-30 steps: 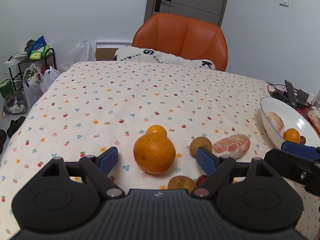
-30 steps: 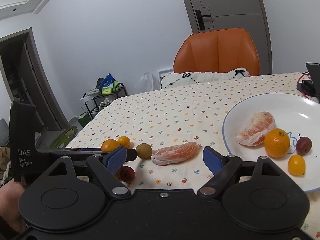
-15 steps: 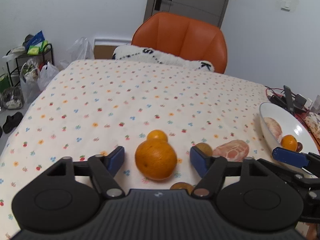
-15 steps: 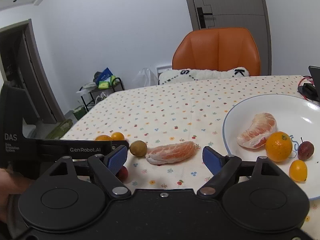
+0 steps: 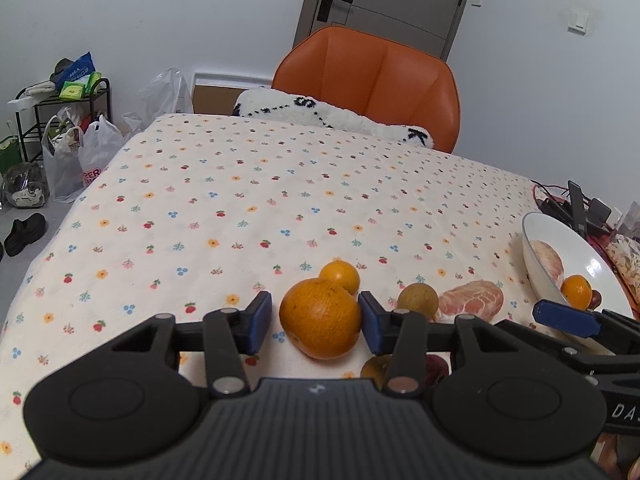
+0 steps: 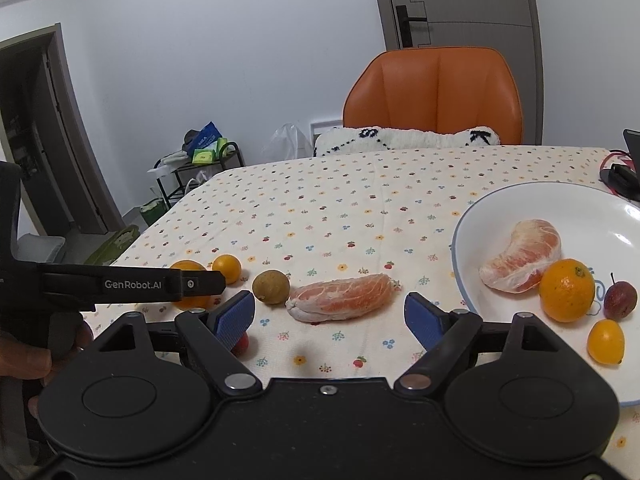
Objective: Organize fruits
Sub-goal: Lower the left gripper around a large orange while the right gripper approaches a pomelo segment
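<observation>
Between the blue pads of the left gripper (image 5: 314, 322) the large orange (image 5: 320, 320) is sitting on the counter (image 5: 240, 200); a second ago those jaws were standing wide to either side of it, and now they are closing in, the right pad touching the peel and the left pad just beside it, not yet clamped. The right gripper (image 6: 330, 316) is holding its jaws wide apart with nothing in them, as before, facing the peeled pomelo wedge (image 6: 340, 296) on the flowered cloth. Only the left wrist view is showing a dark red fruit (image 5: 436, 366) and a brownish one (image 5: 376, 366) tucked near under the right finger; only the right wrist view is showing the full white plate (image 6: 520, 200) at the right, carrying a second pomelo wedge (image 6: 524, 256), a dimpled mandarin (image 6: 566, 290), a red plum with a stem (image 6: 620, 300) and a smooth oval kumquat (image 6: 606, 340). A small orange (image 5: 340, 276) is lying just beyond the large one, and a round, dull green-brown fruit (image 5: 418, 300) between it and the wedge. An orange leather chair (image 5: 368, 88) is standing at the far edge.
</observation>
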Tool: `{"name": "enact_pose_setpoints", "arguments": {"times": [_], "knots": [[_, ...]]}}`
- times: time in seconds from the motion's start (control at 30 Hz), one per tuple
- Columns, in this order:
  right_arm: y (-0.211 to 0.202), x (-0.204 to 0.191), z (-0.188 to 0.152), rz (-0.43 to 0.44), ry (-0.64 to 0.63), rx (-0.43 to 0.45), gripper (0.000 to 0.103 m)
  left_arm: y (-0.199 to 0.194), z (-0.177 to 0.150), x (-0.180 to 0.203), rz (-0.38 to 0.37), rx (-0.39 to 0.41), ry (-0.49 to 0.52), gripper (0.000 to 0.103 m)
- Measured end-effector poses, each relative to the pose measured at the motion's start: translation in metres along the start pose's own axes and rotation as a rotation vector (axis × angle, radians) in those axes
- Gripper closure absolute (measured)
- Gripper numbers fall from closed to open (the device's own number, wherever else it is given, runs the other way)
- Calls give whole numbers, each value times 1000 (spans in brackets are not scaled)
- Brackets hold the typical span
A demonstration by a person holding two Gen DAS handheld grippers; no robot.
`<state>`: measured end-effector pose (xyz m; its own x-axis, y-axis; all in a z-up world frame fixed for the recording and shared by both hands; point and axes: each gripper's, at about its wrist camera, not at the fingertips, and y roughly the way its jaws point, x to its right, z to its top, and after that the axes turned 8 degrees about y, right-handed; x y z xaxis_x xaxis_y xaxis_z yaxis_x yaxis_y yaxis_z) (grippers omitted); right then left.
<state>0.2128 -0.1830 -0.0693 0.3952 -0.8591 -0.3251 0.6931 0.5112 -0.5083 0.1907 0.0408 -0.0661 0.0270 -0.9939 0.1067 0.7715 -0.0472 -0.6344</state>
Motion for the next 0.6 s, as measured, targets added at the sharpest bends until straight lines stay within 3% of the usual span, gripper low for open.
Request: {"name": "enact_pose_setpoints", "arguments": {"times": [0.17,0.27,0.6], "knots": [[1,3,0,-8,7,1,22,-3,-2,-1,-2,4,3,57],[3,5,2,-8,14,-1,22,-6,-4,-2,-15,2,1,63],[11,2,4,-6,-7,-11,22,-9,-6,-4,-24,2,-1,63]]}}
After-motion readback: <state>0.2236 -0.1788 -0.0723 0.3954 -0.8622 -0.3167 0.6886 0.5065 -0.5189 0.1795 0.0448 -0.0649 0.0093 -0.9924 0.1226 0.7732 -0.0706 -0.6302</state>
